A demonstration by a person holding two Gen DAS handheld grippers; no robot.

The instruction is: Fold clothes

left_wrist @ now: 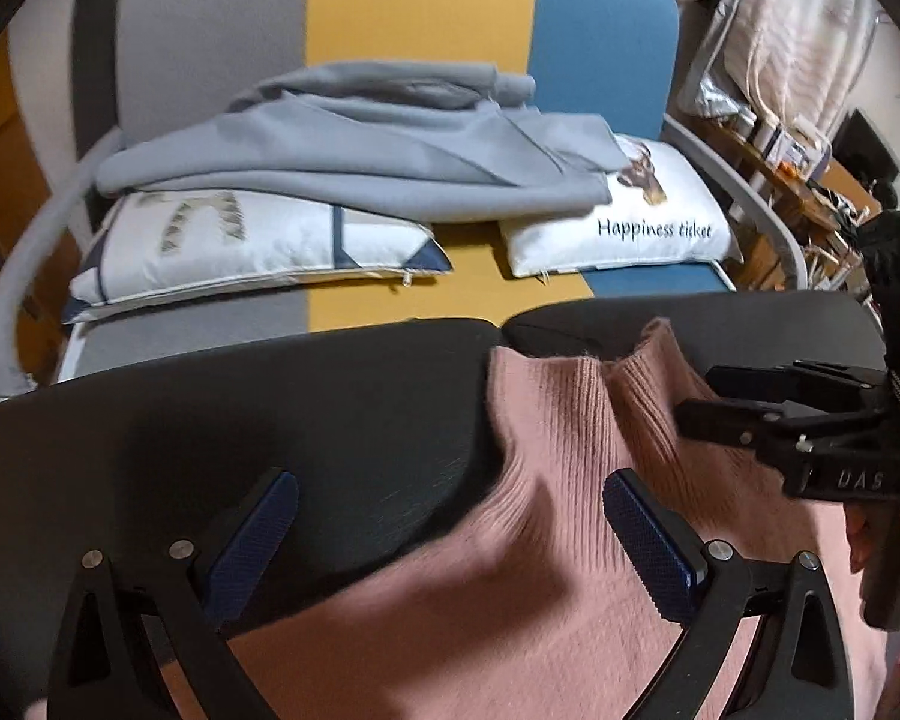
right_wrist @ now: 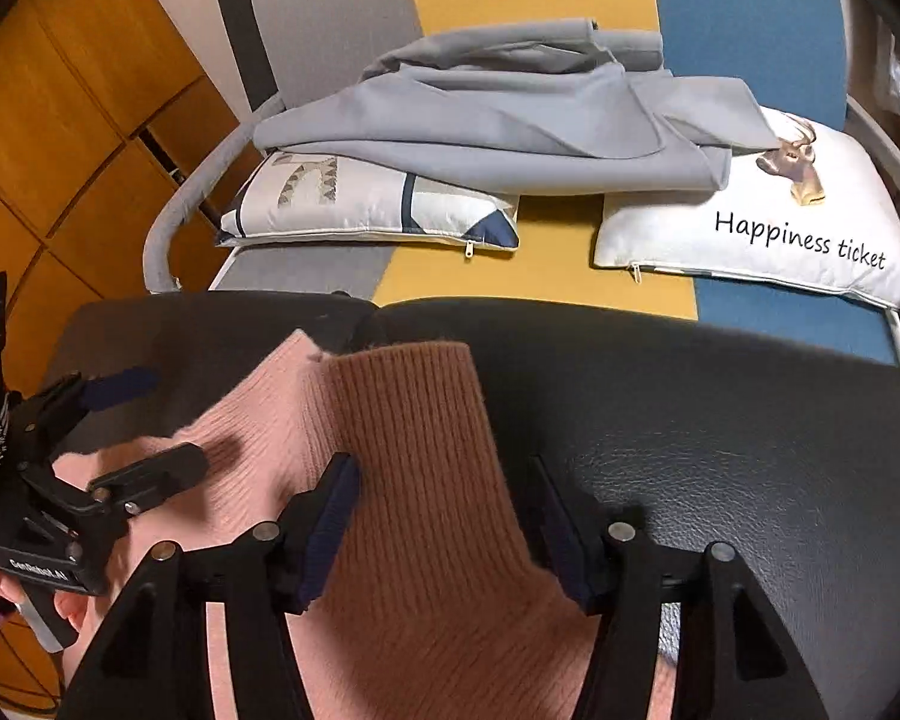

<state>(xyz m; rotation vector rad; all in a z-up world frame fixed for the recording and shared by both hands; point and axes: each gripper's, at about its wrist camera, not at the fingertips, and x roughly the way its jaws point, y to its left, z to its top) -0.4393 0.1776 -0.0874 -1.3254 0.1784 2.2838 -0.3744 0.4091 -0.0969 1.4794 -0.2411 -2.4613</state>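
Right wrist view first: the right gripper (right_wrist: pixel 444 516) points down at a pink knit sweater (right_wrist: pixel 390 420) spread on a black leather surface (right_wrist: pixel 720 450), jaws spread wide with the ribbed cuff end of a sleeve lying between them, and the blue pads (right_wrist: pixel 330 516) sit just off the fabric, so it's let go, not pinching. Off to the left there's the left gripper (right_wrist: pixel 144 426), held in a hand (right_wrist: pixel 6 591), also spread apart over the edge of the sweater. In the left wrist view its own pads (left_wrist: pixel 258 534) are wide, one over bare leather, one over the pink knit, nothing clamped. Further back on a grey, yellow and blue striped sofa (right_wrist: pixel 570 276) sit two white cushions, a patterned cushion (right_wrist: pixel 360 204) and a "Happiness ticket" cushion (right_wrist: pixel 780 228) with a deer on it, and a grey garment (right_wrist: pixel 510 132) is draped across both
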